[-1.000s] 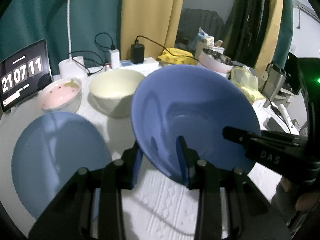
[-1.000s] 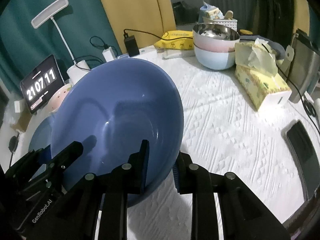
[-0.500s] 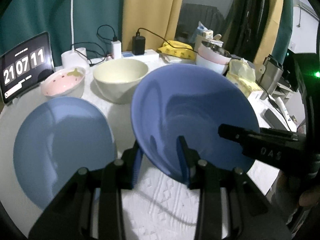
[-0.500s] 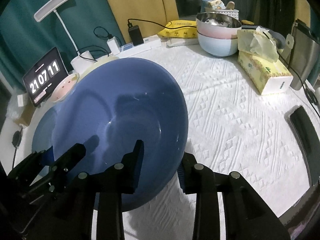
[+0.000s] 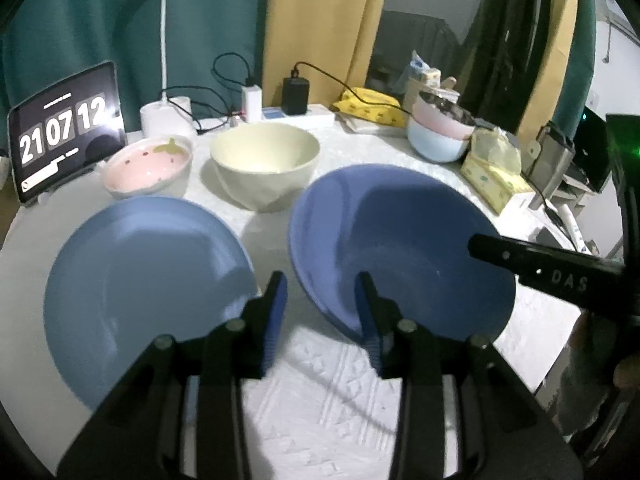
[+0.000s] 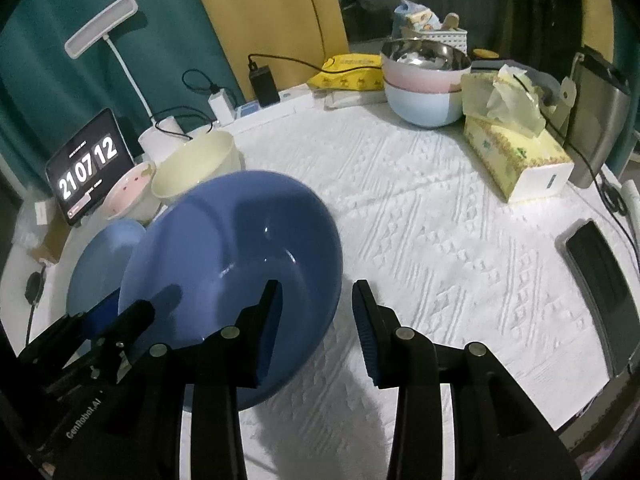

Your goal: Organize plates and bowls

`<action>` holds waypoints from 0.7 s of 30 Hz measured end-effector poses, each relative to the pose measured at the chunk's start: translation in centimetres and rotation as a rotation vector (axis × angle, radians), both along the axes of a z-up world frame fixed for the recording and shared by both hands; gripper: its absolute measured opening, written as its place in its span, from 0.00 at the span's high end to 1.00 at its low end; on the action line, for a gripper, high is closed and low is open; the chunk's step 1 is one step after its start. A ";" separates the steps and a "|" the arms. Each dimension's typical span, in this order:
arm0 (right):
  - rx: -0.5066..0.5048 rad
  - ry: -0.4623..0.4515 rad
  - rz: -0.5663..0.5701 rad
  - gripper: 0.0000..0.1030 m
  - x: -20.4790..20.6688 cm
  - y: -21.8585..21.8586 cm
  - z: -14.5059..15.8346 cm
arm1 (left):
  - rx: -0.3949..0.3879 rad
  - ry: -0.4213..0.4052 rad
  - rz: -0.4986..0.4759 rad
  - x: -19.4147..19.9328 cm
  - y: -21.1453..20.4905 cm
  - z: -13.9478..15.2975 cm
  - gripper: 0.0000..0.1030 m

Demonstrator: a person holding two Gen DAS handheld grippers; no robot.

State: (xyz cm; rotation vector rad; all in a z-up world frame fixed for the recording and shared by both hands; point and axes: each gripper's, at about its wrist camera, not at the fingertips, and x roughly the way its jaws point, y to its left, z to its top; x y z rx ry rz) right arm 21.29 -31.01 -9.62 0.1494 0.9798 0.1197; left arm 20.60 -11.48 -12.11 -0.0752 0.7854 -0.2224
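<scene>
A large dark blue bowl [image 5: 400,248] [image 6: 240,256] sits on the white tablecloth, right of a flat blue plate [image 5: 144,288] [image 6: 104,256]. My left gripper [image 5: 322,320] straddles the bowl's near-left rim. Its jaws are opening, and the left pad stands clear of the wall. My right gripper [image 6: 316,328] straddles the opposite rim. It is opening too, with its outer pad well off the bowl. In the left wrist view one right finger [image 5: 520,256] reaches over the bowl. Behind stand a cream bowl [image 5: 264,160] and a pink spotted bowl [image 5: 148,168].
A stack of pink and pale blue bowls topped by a steel one [image 6: 424,84] stands at the back right, beside a tissue box [image 6: 516,152]. A clock tablet [image 5: 64,128], a lamp base and chargers line the back. A phone [image 6: 600,280] lies at the right edge.
The blue bowl has come down from a tilted, lifted hold onto the cloth. Both grippers' jaws have widened off its rim.
</scene>
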 end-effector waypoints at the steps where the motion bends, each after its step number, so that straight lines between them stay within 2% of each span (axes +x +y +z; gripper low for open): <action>1: -0.002 -0.004 -0.001 0.63 0.1 -0.1 0.2 | -0.001 -0.004 0.004 0.0 0.2 0.1 0.56; 21: -0.011 -0.077 0.035 0.63 3.1 0.7 3.4 | 0.009 -0.058 0.088 1.8 3.0 3.3 0.55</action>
